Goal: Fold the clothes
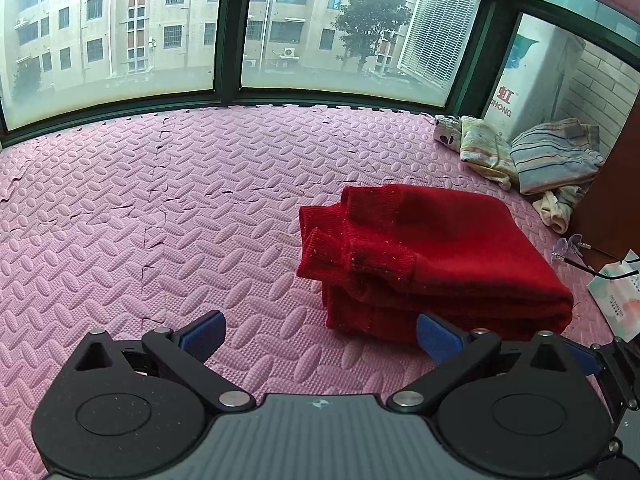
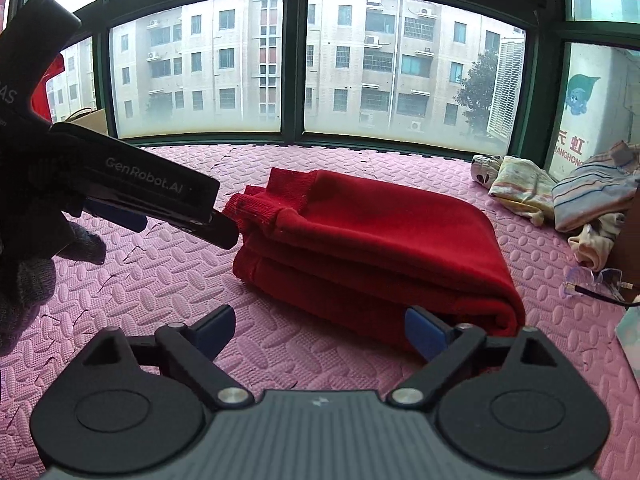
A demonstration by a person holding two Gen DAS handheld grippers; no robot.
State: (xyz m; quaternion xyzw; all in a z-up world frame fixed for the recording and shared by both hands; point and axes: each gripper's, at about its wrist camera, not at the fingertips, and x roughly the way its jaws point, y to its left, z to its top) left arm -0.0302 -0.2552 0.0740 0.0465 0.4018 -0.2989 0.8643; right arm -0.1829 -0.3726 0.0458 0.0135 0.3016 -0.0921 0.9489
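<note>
Lying folded on the pink foam mat [image 1: 200, 200], the red sweater [image 1: 440, 248] sits in a thick, squared stack with its ribbed cuffs [image 1: 360, 252] turned toward the left. Starting at the left of the right wrist view, a gloved hand [image 2: 28, 240] holds the left claw [image 2: 224, 236], whose black body reaches in with its tip just beside the sweater's cuff end; from this side angle I cannot tell how its jaws stand. That claw's own camera settles it: the left claw [image 1: 320, 336] has its blue pads [image 1: 204, 332] spread wide over bare mat, with nothing between them, the sweater just ahead and to the right. The right claw [image 2: 320, 330] is likewise spread wide apart, its pads clear of the cloth, its right pad close to the sweater's near folded edge. Farther right, near the window corner, a heap of striped and patterned clothes [image 1: 552, 156] lies crumpled, well apart from the red stack. A pair of glasses [image 2: 592, 284] rests on the mat at the right edge. Only the left wrist view shows a tissue packet [image 1: 616, 292] beside those glasses and a sliver of the right claw at its lower right.
</note>
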